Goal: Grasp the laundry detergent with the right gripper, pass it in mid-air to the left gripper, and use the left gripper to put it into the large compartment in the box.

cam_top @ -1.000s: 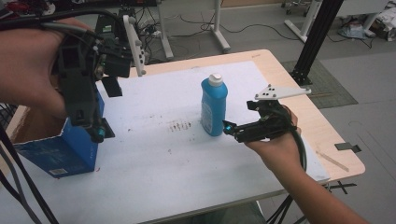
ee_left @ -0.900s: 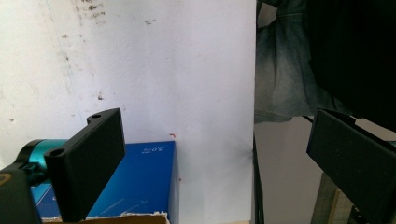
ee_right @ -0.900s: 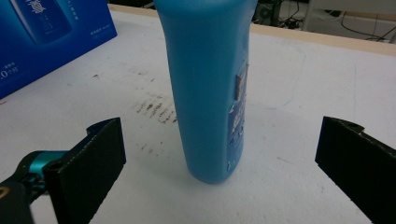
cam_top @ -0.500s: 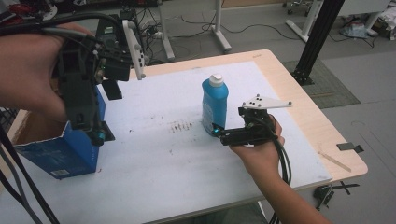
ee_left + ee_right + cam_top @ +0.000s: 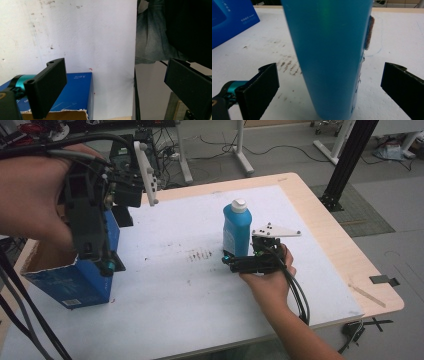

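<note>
A blue bottle (image 5: 236, 229) with a white cap stands upright near the middle of the white table sheet (image 5: 175, 295). My right gripper (image 5: 229, 260) lies low at its base, open. In the right gripper view the bottle (image 5: 329, 57) stands between the two wide-apart jaws of my right gripper (image 5: 329, 75), and neither jaw touches it. At the left, my left gripper (image 5: 114, 240) hangs open, pointing down over an open blue cardboard box (image 5: 75, 285). The left gripper view has that box (image 5: 75, 92) below one jaw of my left gripper (image 5: 115, 82), with nothing between the jaws.
Dark smudges (image 5: 199, 255) mark the sheet left of the bottle. A thin wooden stick (image 5: 367, 295) lies at the table's front right corner. A black post (image 5: 345, 165) stands behind the right edge. Cables trail from both grippers.
My right gripper has slid left along the table until its open jaws stand either side of the bottle's base. The left gripper has barely moved.
</note>
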